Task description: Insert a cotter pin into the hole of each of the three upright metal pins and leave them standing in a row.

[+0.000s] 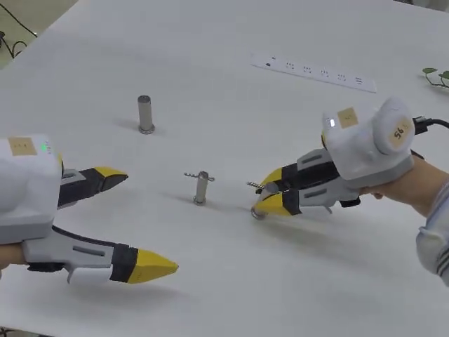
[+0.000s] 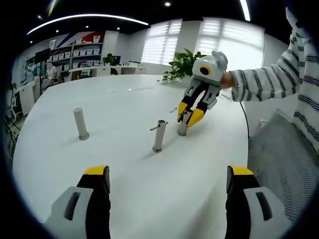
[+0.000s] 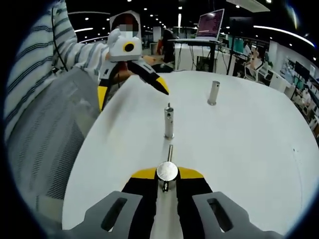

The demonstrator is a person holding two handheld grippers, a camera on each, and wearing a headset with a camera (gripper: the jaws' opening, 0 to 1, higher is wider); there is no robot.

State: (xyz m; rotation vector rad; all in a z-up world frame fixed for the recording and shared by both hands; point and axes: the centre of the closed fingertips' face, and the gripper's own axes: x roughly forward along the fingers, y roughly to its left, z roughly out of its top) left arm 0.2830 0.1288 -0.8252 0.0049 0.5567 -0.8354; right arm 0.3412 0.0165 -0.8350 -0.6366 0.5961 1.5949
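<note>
— White tabletop (image 1: 231, 42): where are the pins?
— One metal pin (image 1: 258, 210) stands clamped in the right gripper (image 1: 270, 193), a cotter pin (image 1: 253, 185) jutting from its top. The middle pin (image 1: 201, 189), already cottered, is just beside it, and the bare pin (image 1: 144, 112) is farther off. The left gripper (image 1: 144, 221) gapes wide, holding nothing.

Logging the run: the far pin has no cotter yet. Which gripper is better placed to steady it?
Left, probably. The left gripper is open, empty and nearer the far pin; the right gripper is shut on the near pin.

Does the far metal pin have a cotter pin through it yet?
No, the far metal pin stands bare, with nothing through its top.
</note>
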